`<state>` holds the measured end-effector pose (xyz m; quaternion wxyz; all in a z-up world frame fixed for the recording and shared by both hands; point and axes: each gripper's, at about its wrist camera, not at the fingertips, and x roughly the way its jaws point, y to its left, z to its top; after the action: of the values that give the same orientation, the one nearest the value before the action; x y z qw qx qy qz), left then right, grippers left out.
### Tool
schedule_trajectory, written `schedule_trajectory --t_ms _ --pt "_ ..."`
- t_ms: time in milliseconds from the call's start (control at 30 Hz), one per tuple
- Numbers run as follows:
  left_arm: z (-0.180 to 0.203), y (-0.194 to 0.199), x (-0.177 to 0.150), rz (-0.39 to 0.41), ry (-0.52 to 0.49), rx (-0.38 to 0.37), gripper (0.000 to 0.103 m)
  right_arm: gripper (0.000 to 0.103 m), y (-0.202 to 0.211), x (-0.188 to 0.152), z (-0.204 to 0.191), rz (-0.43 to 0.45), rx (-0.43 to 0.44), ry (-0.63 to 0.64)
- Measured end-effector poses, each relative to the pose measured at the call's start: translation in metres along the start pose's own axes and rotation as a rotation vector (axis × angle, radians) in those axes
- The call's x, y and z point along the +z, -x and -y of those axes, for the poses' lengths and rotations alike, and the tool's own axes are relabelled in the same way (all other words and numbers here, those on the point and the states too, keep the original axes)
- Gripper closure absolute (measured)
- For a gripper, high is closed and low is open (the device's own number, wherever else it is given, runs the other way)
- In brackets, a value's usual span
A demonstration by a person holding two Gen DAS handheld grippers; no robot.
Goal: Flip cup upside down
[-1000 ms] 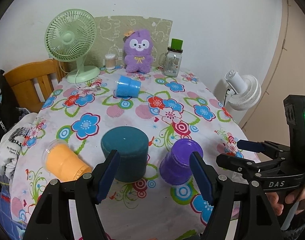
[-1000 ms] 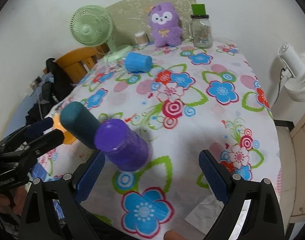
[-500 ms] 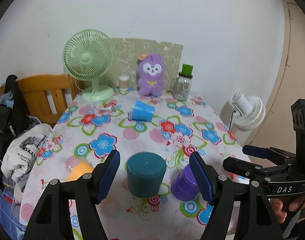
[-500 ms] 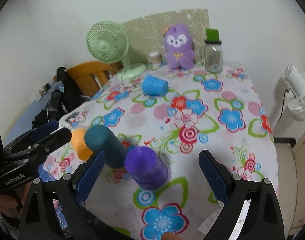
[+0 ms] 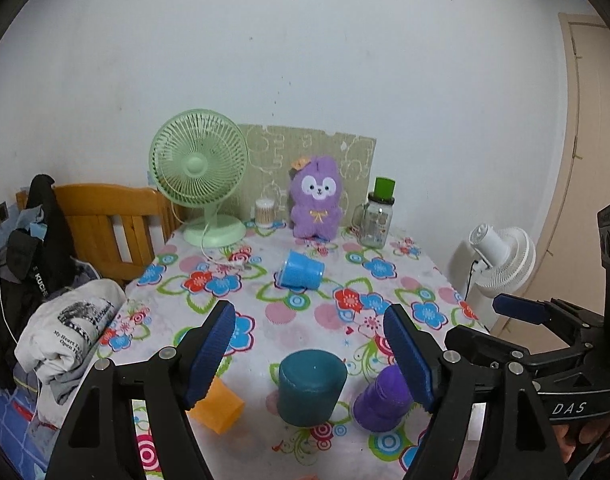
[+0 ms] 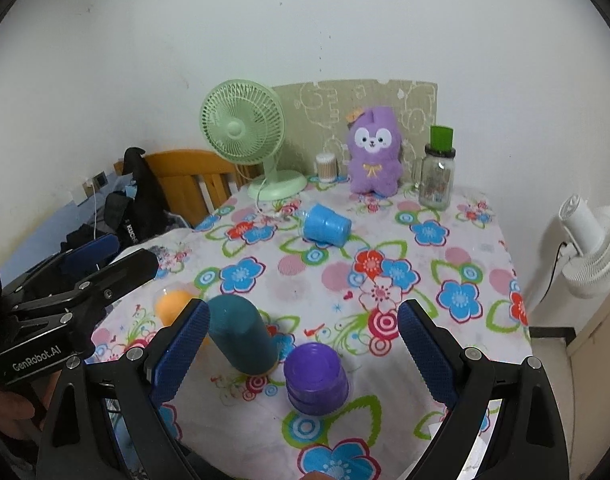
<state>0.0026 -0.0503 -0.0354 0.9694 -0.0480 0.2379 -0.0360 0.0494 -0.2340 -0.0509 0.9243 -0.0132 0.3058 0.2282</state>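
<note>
A teal cup (image 5: 311,388) (image 6: 241,336) and a purple cup (image 5: 381,402) (image 6: 316,376) stand upside down near the table's front edge. An orange cup (image 5: 219,408) (image 6: 173,307) lies on its side at the front left. A blue cup (image 5: 301,270) (image 6: 326,225) lies on its side mid-table. My left gripper (image 5: 309,354) is open and empty, raised above and behind the front cups. My right gripper (image 6: 301,354) is open and empty, also raised back, and it shows at the right of the left wrist view (image 5: 517,320).
The floral tablecloth (image 5: 305,312) covers the table. At the back stand a green fan (image 5: 199,168), a purple plush toy (image 5: 315,204), a glass jar with green lid (image 5: 377,216) and a small swab jar (image 5: 264,213). A wooden chair with clothes (image 5: 101,228) is left; a white fan (image 5: 501,258) is right.
Both grippers have pulled back and up from the table, so the cups look smaller and lower. The cups have not moved. Both grippers stay open.
</note>
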Motion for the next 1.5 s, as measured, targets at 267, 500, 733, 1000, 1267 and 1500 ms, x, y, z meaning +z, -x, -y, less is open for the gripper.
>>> schedule_trajectory --t_ms 267,500,733,1000,1267,1500 --pt "0.002 0.012 0.008 0.054 -0.013 0.016 0.020 0.007 0.017 0.009 -0.009 0.066 -0.010 0.016" --pt "-0.001 0.020 0.011 0.097 -0.017 0.044 0.005 0.002 0.024 0.011 -0.013 0.094 -0.030 0.025" --pt "-0.003 0.028 0.016 0.132 -0.017 0.048 0.003 0.002 0.033 0.018 -0.020 0.143 -0.039 0.046" --pt "-0.006 0.039 0.024 0.189 -0.021 0.062 0.000 0.000 0.050 0.025 -0.030 0.238 -0.068 0.086" --pt "-0.006 0.035 0.022 0.169 -0.014 0.061 0.000 0.000 0.049 0.024 -0.027 0.228 -0.076 0.066" --pt "-0.006 0.028 0.016 0.118 -0.009 0.053 0.000 0.000 0.041 0.020 -0.022 0.183 -0.086 0.043"
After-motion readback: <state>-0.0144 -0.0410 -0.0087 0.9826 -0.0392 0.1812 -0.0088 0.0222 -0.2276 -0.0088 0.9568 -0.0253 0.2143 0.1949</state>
